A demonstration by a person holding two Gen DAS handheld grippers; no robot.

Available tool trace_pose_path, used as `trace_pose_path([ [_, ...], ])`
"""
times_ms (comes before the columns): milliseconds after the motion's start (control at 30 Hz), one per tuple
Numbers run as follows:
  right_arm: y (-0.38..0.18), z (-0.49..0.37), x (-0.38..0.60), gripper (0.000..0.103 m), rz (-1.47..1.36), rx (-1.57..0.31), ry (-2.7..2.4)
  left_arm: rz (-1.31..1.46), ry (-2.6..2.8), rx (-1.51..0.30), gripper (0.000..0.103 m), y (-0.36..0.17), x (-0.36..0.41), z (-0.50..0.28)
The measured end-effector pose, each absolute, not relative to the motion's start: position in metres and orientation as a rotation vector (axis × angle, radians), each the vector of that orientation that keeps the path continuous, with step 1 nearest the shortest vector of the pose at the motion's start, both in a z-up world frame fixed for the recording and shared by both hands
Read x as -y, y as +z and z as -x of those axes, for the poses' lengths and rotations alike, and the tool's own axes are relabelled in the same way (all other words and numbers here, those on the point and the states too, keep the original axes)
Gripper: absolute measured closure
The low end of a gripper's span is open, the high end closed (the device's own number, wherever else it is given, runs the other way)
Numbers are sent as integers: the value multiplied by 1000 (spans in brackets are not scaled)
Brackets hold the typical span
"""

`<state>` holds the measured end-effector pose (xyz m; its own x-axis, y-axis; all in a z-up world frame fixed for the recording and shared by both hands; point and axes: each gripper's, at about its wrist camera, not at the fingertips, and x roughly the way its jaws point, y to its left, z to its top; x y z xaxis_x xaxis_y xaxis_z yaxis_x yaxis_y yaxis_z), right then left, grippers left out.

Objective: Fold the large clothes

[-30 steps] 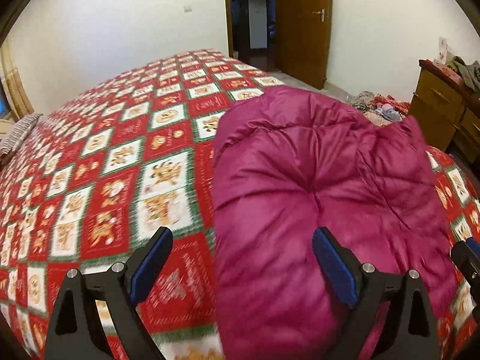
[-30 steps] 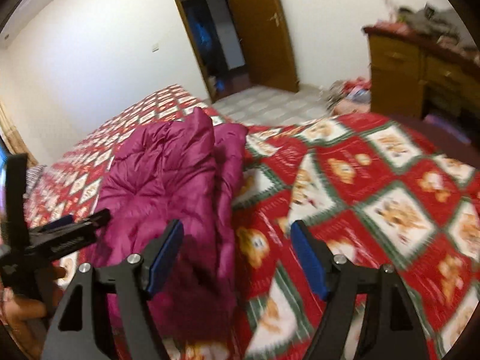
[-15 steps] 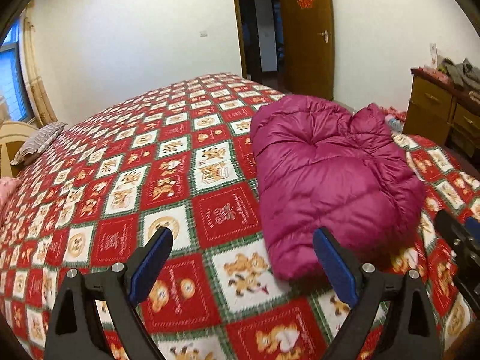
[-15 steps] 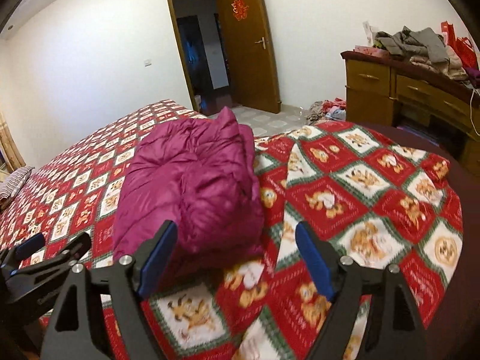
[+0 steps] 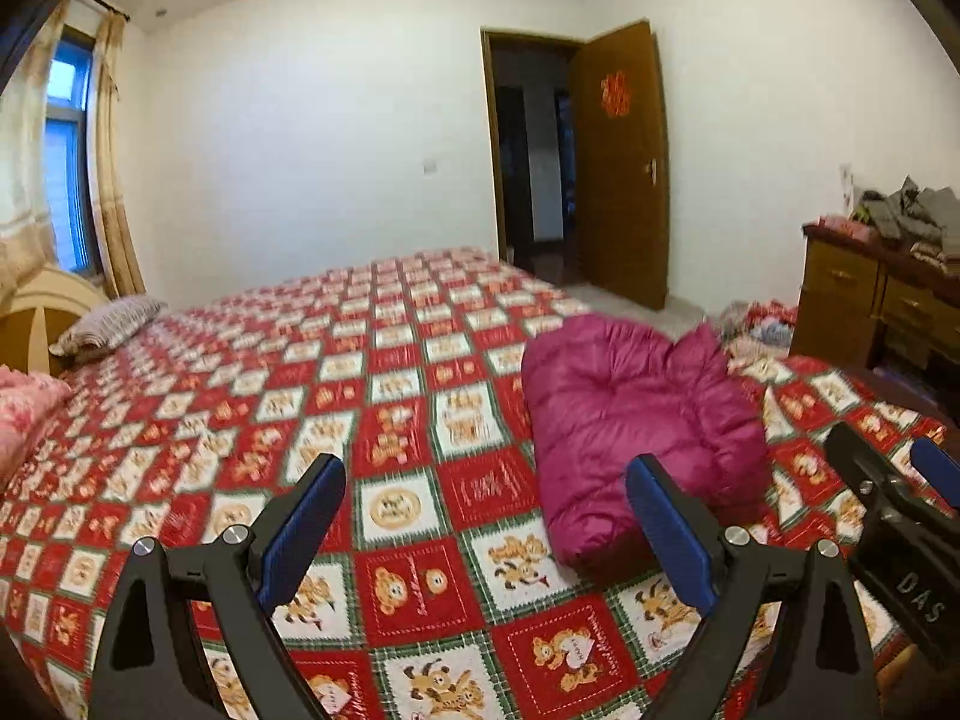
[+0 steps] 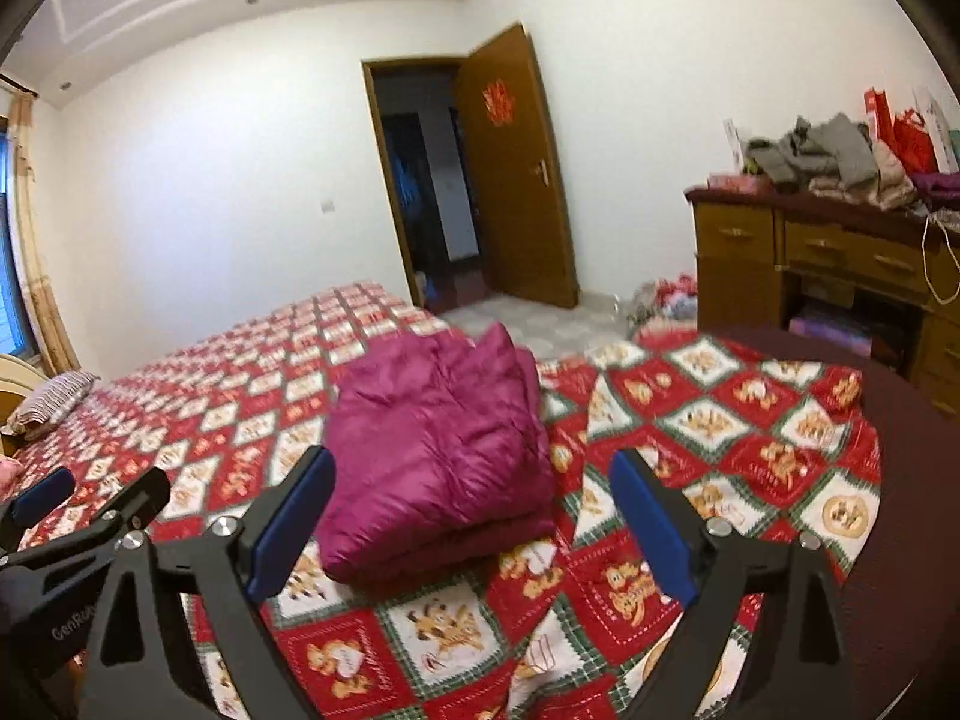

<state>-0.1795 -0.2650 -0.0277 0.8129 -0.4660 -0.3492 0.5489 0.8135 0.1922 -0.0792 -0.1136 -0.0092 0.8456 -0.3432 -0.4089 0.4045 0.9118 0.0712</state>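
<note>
A magenta puffy down jacket (image 5: 636, 420) lies folded into a compact bundle on the red patterned bedspread (image 5: 360, 396), near the bed's foot corner. It also shows in the right wrist view (image 6: 438, 450). My left gripper (image 5: 486, 522) is open and empty, held above the bed, back from the jacket and to its left. My right gripper (image 6: 474, 516) is open and empty, held back from the jacket's near end. Neither gripper touches the jacket.
A wooden dresser (image 6: 828, 276) piled with clothes stands to the right of the bed. A brown door (image 5: 624, 162) stands open at the far wall. Pillows (image 5: 102, 330) lie at the headboard on the left. Clothes lie on the floor (image 6: 666, 300).
Both grippers have pulled back and up, away from the jacket, staying open. The jacket now looks smaller and lies still, folded on the bed.
</note>
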Motion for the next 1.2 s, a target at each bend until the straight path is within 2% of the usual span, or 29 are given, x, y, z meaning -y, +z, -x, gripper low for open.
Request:
trace_pose_path([
  [67, -17, 185, 260, 3, -279, -265, -545, -139, -396, -365, 8, 3, 109, 90],
  [333, 2, 202, 253, 3, -267, -183, -545, -93, -398, -309, 7, 24, 94, 109],
  [1200, 5, 207, 254, 3, -260, -143, -563, -114, -329, -253, 6, 38, 91, 121],
])
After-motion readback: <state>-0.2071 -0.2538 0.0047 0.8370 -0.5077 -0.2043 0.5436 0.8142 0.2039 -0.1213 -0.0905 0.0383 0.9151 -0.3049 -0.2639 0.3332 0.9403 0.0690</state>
